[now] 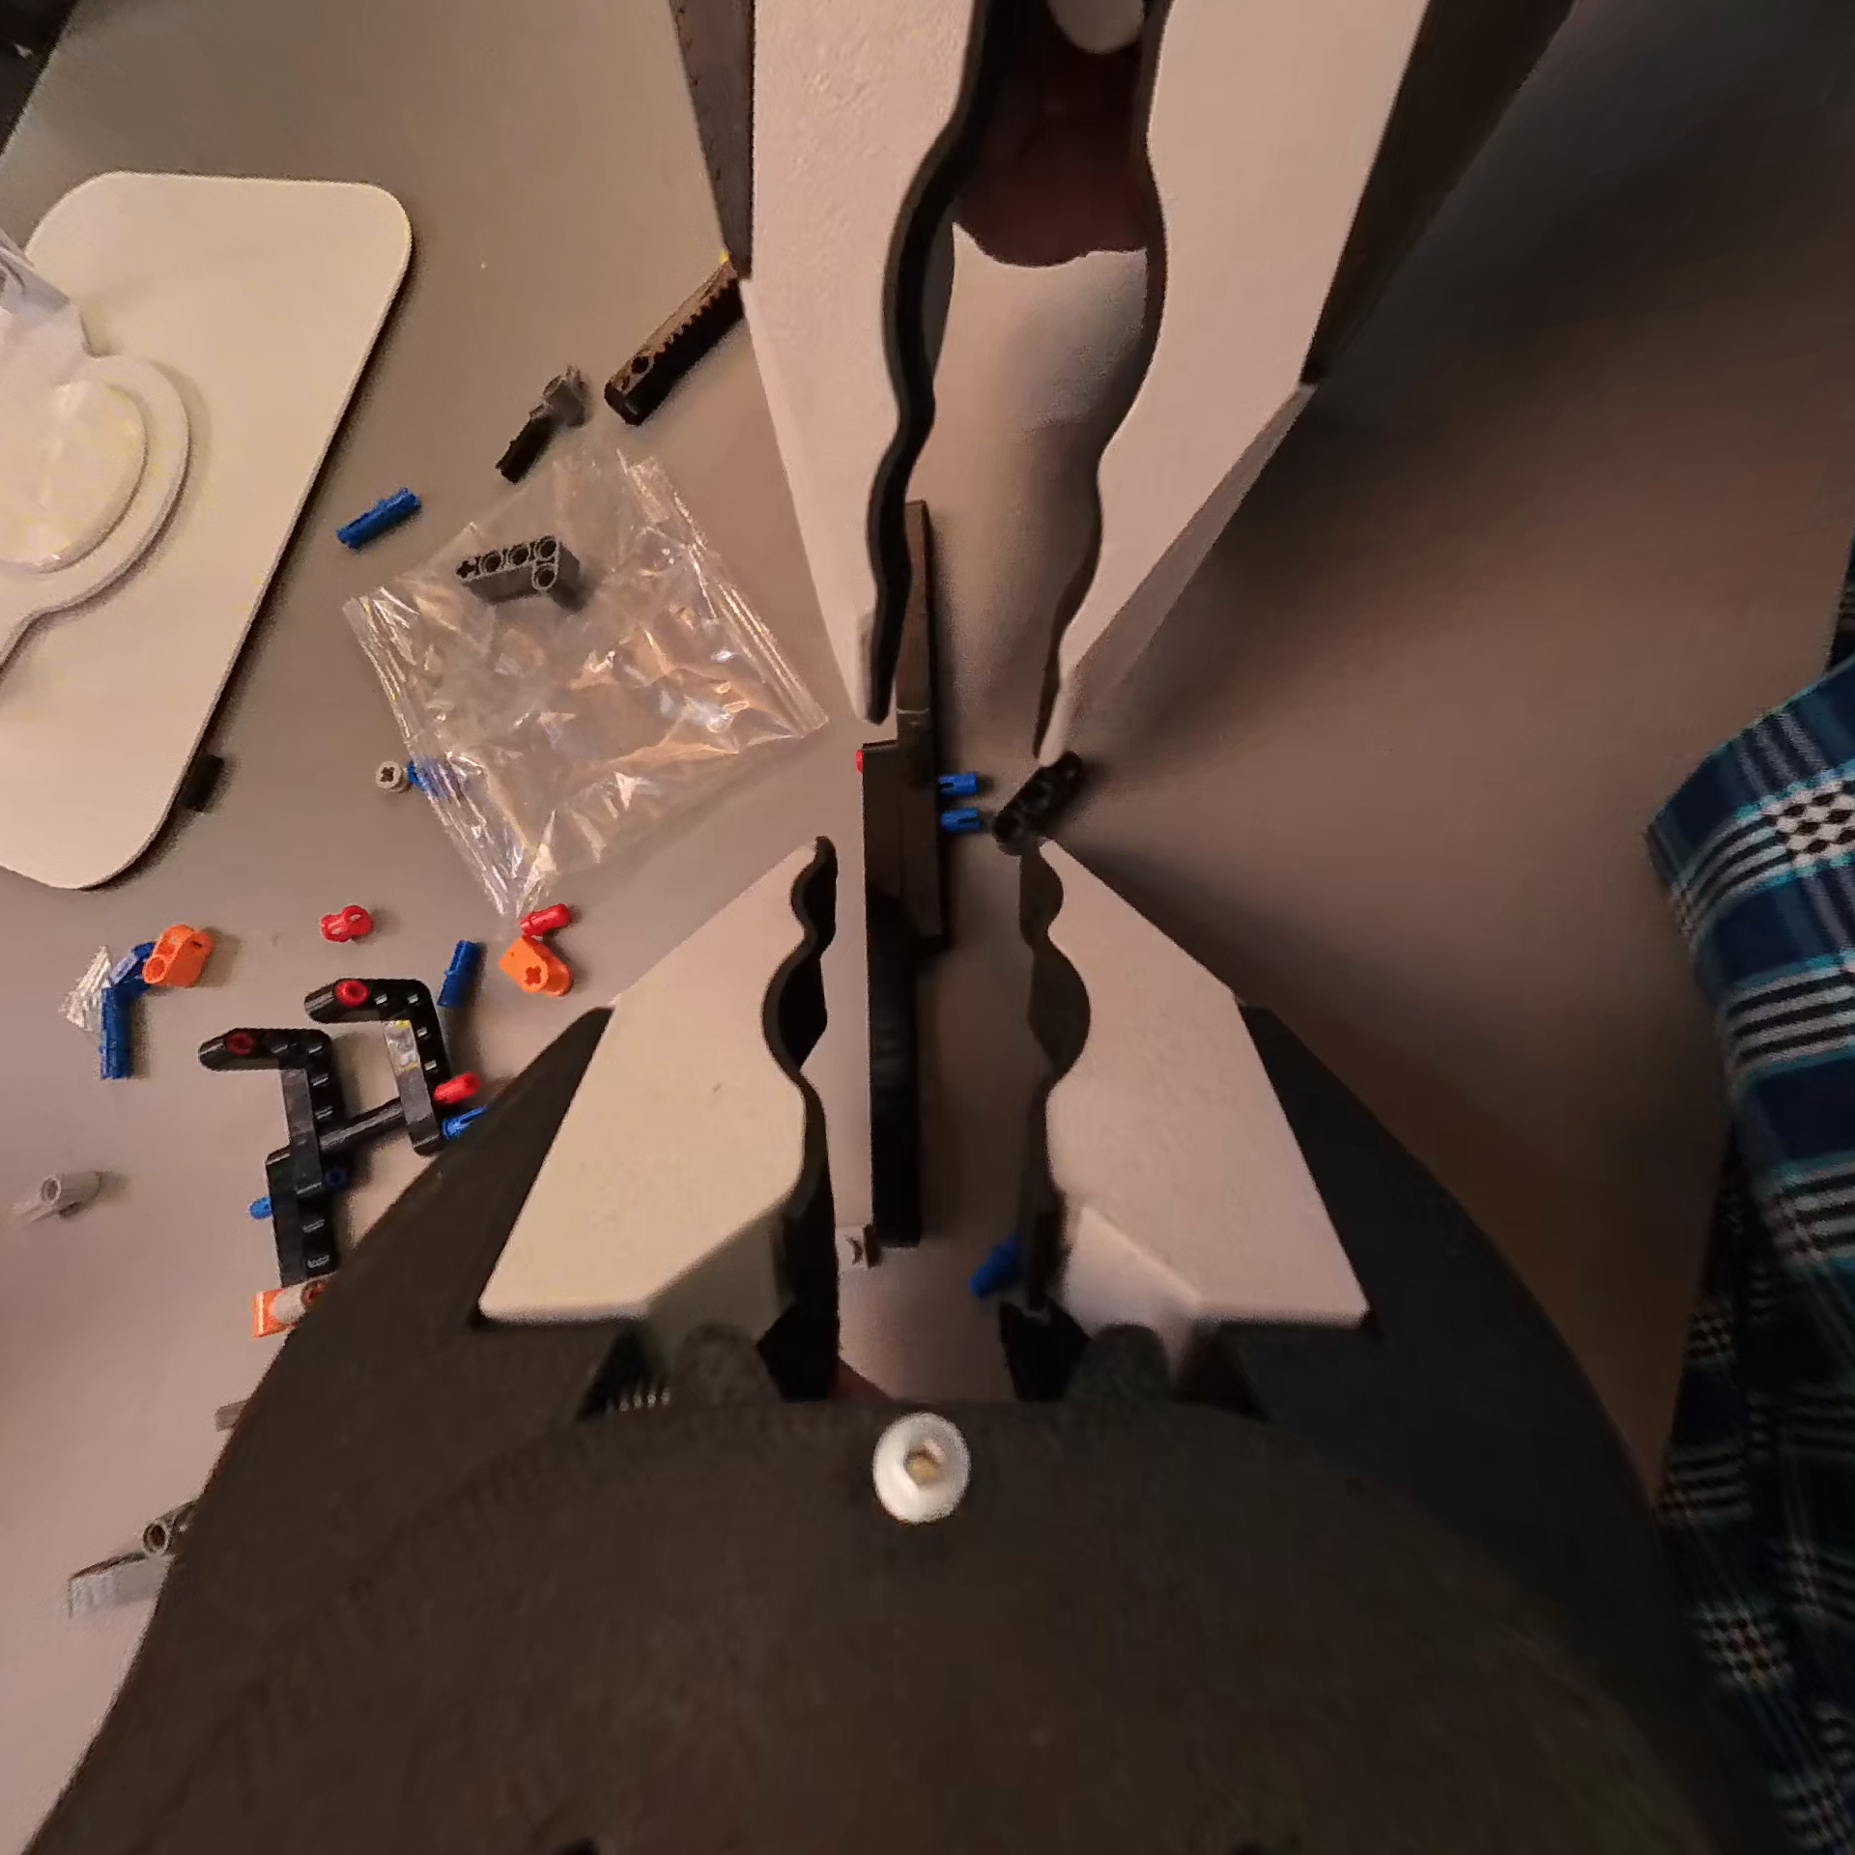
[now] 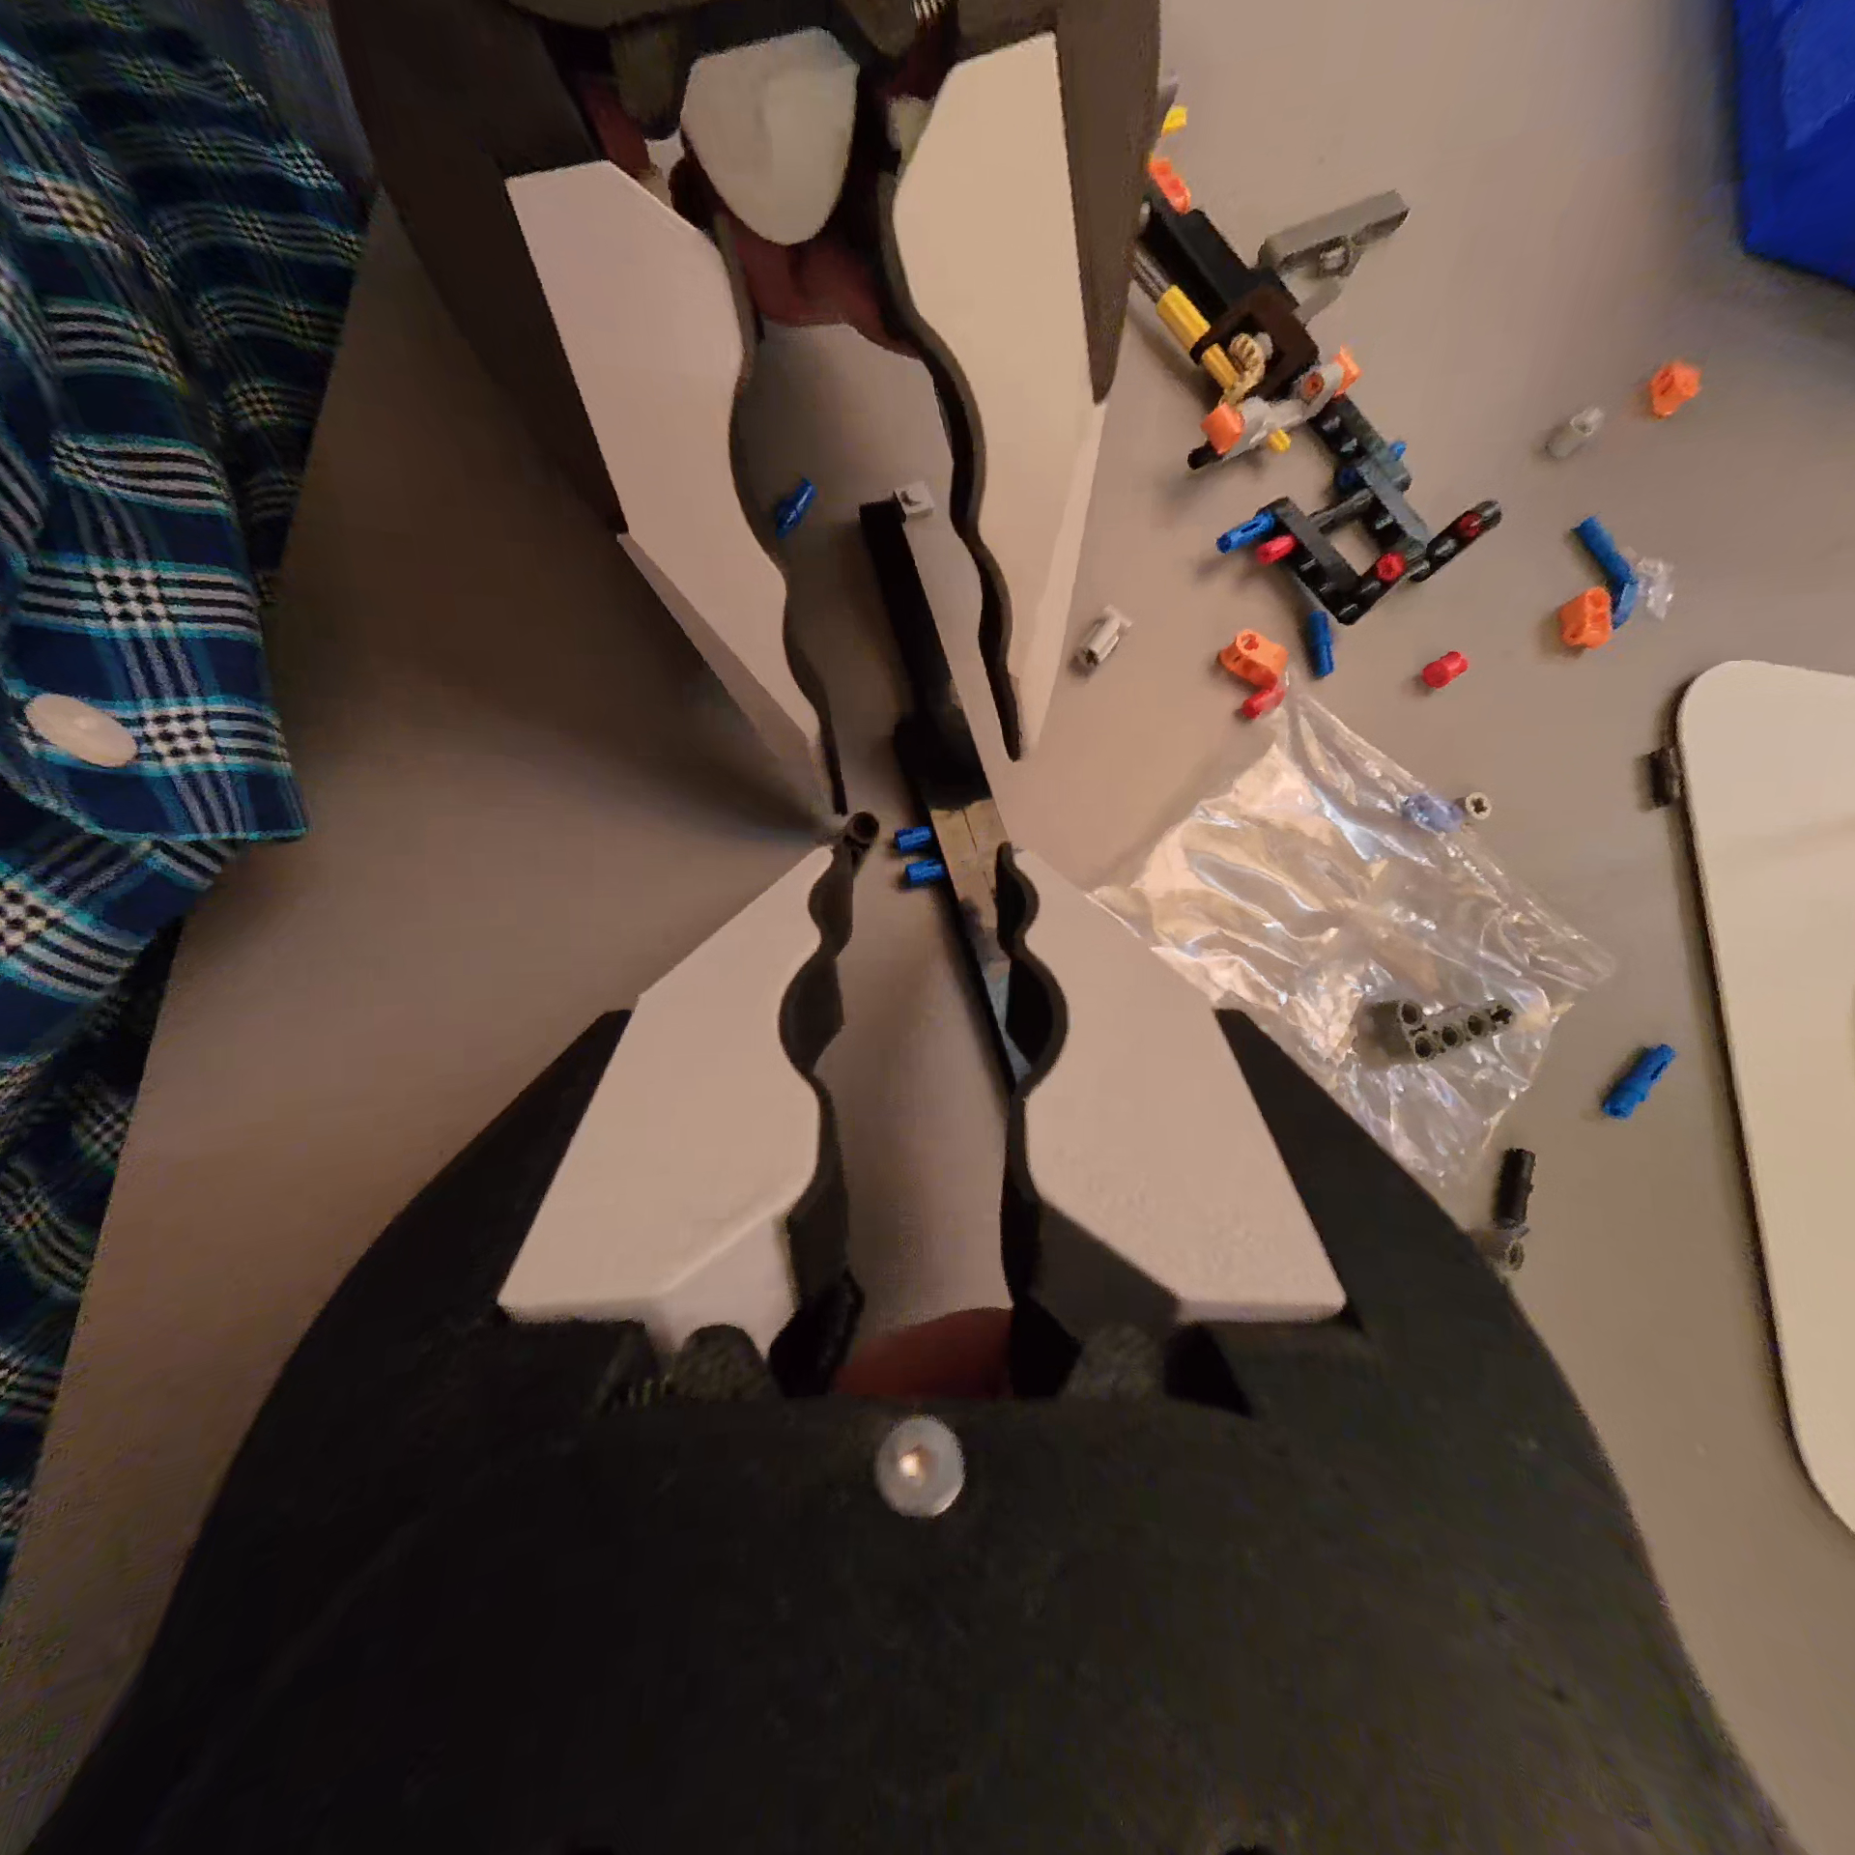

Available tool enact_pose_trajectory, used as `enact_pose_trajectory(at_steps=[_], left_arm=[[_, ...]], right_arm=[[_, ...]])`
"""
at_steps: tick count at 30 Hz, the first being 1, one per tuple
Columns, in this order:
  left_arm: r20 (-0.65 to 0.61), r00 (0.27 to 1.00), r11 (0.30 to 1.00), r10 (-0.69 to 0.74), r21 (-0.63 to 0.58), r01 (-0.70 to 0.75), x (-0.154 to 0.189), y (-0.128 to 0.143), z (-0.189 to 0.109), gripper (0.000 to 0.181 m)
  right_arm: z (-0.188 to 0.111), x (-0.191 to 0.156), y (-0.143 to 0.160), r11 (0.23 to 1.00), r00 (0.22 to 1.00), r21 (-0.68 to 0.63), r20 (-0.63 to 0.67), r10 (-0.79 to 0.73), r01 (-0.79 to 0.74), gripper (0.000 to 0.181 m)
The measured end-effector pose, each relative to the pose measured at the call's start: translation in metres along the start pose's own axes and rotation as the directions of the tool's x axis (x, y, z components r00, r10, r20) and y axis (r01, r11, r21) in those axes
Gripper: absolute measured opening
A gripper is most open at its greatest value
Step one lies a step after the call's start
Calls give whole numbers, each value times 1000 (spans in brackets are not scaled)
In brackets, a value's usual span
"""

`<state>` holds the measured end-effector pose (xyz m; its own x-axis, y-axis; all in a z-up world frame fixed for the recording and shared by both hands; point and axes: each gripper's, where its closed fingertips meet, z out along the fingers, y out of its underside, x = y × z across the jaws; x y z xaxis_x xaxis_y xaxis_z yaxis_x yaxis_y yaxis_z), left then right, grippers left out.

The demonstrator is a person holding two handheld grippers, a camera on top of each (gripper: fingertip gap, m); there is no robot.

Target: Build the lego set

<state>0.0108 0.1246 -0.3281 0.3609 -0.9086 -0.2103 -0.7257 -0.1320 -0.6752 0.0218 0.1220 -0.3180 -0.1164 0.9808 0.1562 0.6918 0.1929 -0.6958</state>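
Two grippers meet tip to tip over the grey table [image 1: 602,151]. Between them lies one long black beam [image 1: 896,1004] with two blue pins [image 1: 959,800] sticking out of its side. The left gripper [image 1: 929,853] stands apart around the beam; the right gripper [image 2: 923,863] is apart too, a small black piece [image 2: 860,831] at its fingertip. One clear bag [image 1: 592,673] lies to the left.

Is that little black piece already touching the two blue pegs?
Apart. In the right wrist view a strip of grey table shows between the black piece and the blue pegs. The left wrist view shows them nearly meeting.
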Motion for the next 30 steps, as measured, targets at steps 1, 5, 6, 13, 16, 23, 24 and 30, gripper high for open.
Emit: enact_pose_trajectory(at_steps=[1, 5, 6, 13, 16, 23, 24, 30], left_arm=[[1, 1000, 1000, 3, -2, -3, 0, 0, 0, 35], [2, 1000, 1000, 1, 2, -1, 2, -2, -1, 36], [5, 1000, 1000, 1, 4, -1, 2, -2, -2, 35], [6, 1000, 1000, 20, 3, -21, 6, -3, 0, 35], [9, 1000, 1000, 25, 8, -25, 6, -5, -1, 34], [24, 1000, 1000, 4, 10, -4, 3, -3, -5, 32], [24, 1000, 1000, 2, 8, -2, 4, -2, -5, 32], [19, 1000, 1000, 0, 9, 0, 8, -2, -5, 35]], right_arm=[[1, -1, 3, 1000, 1000, -18, 6, 0, 0, 26], [1, -9, 4, 1000, 1000, -12, 24, 8, -7, 20], [1, -11, 3, 1000, 1000, -12, 27, 7, -7, 19], [9, -23, 6, 997, 997, -25, 36, 70, -69, 6], [8, -20, 4, 999, 1000, -34, -12, 19, -19, 4], [5, -15, 13, 848, 862, -281, -113, -494, 449, 4], [5, -18, 14, 832, 851, -292, -96, -516, 471, 5], [1, -29, 12, 867, 887, -240, -44, -459, 437, 13]])
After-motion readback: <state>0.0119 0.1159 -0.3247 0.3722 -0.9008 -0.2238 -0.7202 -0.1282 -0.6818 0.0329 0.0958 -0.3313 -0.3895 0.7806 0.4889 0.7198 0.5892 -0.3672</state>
